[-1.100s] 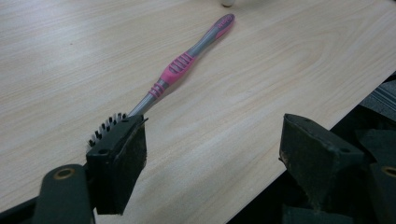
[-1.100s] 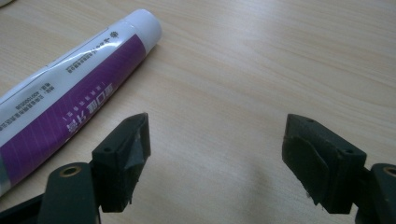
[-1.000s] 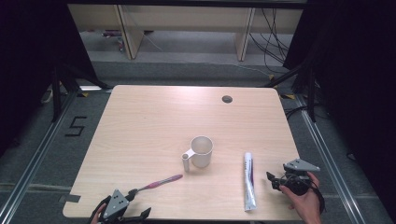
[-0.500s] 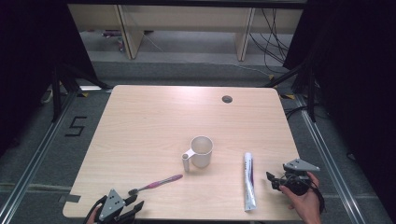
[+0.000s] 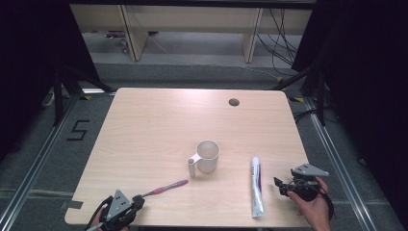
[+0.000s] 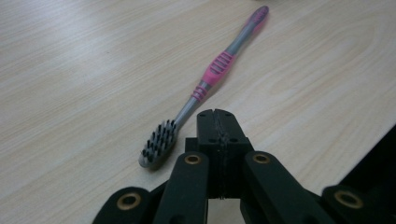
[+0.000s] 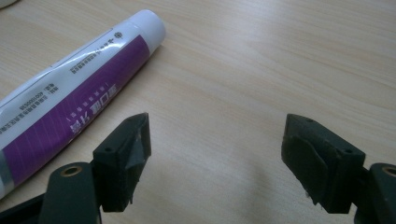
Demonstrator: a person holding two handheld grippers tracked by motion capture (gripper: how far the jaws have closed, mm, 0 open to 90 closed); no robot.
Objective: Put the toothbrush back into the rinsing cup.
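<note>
A person is working two hand-held grippers at the near edge of a wooden table (image 5: 159, 125). The left gripper (image 6: 217, 122) is sitting low at the near-left corner with its jaws pressed fully together and gripping nothing. Just beside its tips, the pink toothbrush (image 6: 205, 88) is lying flat with its dark bristles nearest the jaws and its handle running away toward the middle of the table. In the high view, the brush (image 5: 161, 188) is pointing from that gripper (image 5: 137, 199) toward the mug (image 5: 207, 156), which is standing upright near the table's centre with its handle facing the near-left.

At the near-right, the right gripper (image 7: 215, 154) is resting in the person's hand (image 5: 312, 209) with its jaws spread wide and nothing between them. The toothpaste (image 7: 70, 98), a white and purple tube, is lying just to one side of that open mouth, apart from the jaws. From above, the tube (image 5: 256, 186) is stretching lengthwise between the mug and the right gripper (image 5: 284, 186).

Each tool appears to be lying within easy reach of its own gripper, likely so that each hand can be picking up its own item. The open mouth beside the tube suggests a grasp is being lined up; the closed left claw would need to be opening first.
</note>
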